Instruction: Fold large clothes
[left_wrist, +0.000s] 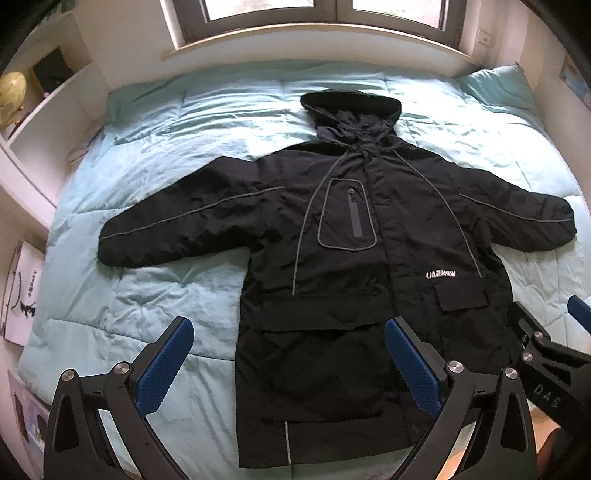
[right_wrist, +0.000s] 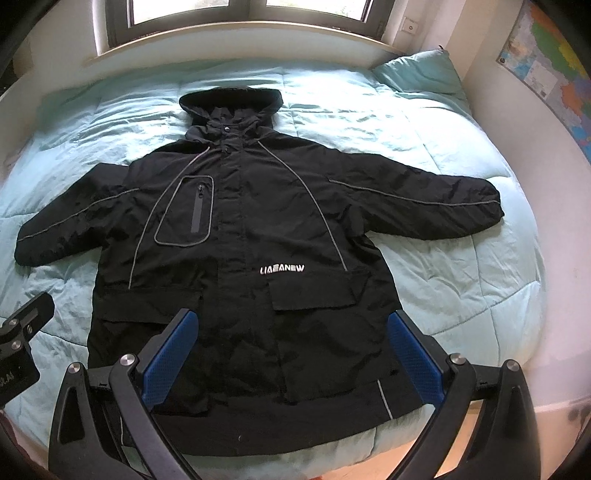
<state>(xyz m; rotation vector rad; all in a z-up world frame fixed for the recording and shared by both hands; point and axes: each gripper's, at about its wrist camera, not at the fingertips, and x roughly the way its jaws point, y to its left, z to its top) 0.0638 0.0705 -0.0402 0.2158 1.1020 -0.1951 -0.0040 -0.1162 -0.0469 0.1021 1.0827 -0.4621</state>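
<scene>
A black hooded jacket (left_wrist: 369, 236) lay flat on the bed's light-blue quilt (left_wrist: 155, 177) below a window (left_wrist: 325, 14); both tongs, left tongs (left_wrist: 288, 365) and right tongs (right_wrist: 291, 354), stood wide, empty.

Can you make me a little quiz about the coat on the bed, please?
1. True or false: the coat lies front side up with both sleeves spread out.
2. What colour is the blanket under the coat? A) red B) pale blue-green C) yellow
3. Fill in: the left tool and the right tool are both ____ and hold nothing.

Key: 1 true. 2 B. 3 open. The hood points toward the window, and a pillow sits in the far corner of the bed.
</scene>
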